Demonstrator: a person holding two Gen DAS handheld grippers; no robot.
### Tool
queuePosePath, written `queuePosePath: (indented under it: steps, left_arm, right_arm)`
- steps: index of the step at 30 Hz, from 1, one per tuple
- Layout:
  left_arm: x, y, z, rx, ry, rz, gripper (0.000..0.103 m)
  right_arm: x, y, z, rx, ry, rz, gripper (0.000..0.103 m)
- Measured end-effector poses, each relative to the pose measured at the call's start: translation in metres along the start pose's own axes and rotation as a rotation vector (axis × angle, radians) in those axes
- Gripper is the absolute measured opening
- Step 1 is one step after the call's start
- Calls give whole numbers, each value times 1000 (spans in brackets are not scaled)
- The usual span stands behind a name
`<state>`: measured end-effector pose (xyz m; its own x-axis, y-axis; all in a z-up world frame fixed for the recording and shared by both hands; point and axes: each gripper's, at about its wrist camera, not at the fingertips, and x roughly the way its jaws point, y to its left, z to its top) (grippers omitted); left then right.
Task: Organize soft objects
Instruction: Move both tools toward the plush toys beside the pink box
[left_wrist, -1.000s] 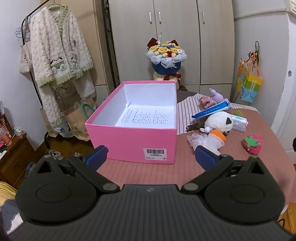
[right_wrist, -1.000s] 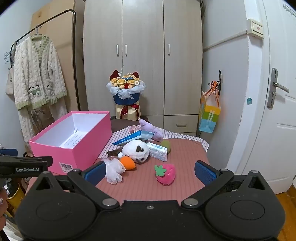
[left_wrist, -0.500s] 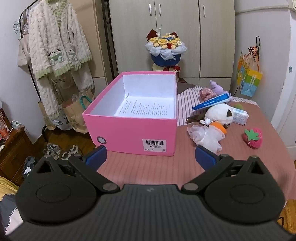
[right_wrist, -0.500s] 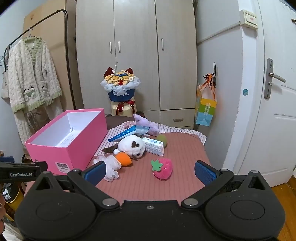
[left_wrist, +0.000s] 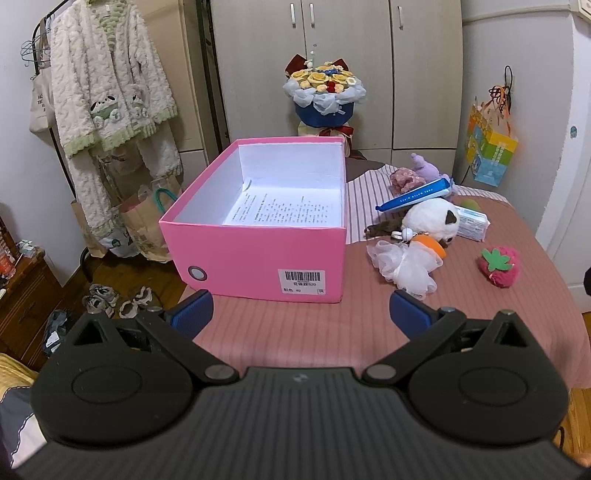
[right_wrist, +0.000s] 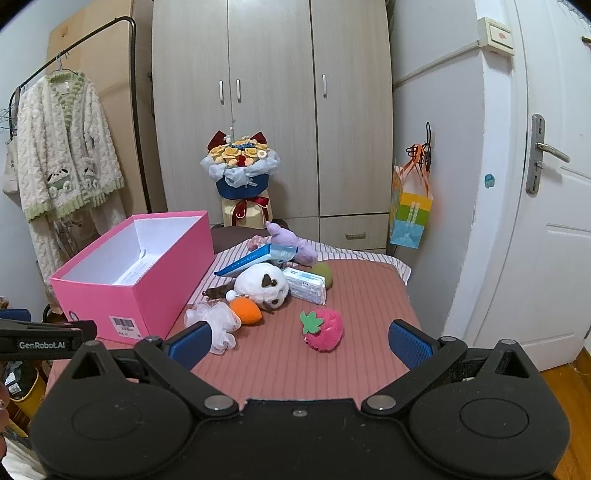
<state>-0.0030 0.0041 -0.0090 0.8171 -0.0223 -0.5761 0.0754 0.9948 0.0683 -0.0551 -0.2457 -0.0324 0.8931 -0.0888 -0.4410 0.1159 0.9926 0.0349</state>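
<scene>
Left view: your left gripper (left_wrist: 299, 312) is spread wide, nothing in it, facing the box (left_wrist: 258, 254), which holds only paper. Right view: right gripper (right_wrist: 299, 339) gaping too, strawberry (right_wrist: 325, 329) and panda (right_wrist: 264, 284) unsorted on the table (right_wrist: 295, 373). Nothing's packed yet.

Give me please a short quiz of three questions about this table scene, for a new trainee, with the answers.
1. True or false: the pink box holds a plush toy.
2. Which soft thing lies nearest the right gripper? A) strawberry plush B) purple plush C) panda plush
3. Fill in: both the left gripper and the right one are ___.

Key: 1 false, only a printed sheet lies inside; 2 A; 3 open.
</scene>
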Motion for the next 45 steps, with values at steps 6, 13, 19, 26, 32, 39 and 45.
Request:
queuePosePath:
  steps: [6, 13, 19, 26, 32, 39, 45]
  left_arm:
    - [1, -3, -1, -3, 6, 1, 103]
    - [5, -4, -5, 3, 22, -13, 103]
    - [13, -5, -9, 13, 49, -44, 103]
    - [6, -8, -10, 41, -10, -65, 103]
    - [5, -7, -10, 8, -35, -102, 103]
    - [1, -6, -13, 2, -67, -100, 103]
    - [-4, -10, -17, 46, -97, -104, 103]
  right_arm:
    - [1, 3, -3, -25, 7, -12, 103]
    - [4, 4, -5, -36, 23, -20, 103]
    - [9, 7, -8, -52, 34, -22, 103]
    - [11, 11, -13, -71, 49, 0, 103]
    - [12, 11, -13, -65, 54, 10, 103]
    - [10, 8, -14, -62, 49, -2, 103]
    - [10, 7, -15, -58, 51, -5, 103]
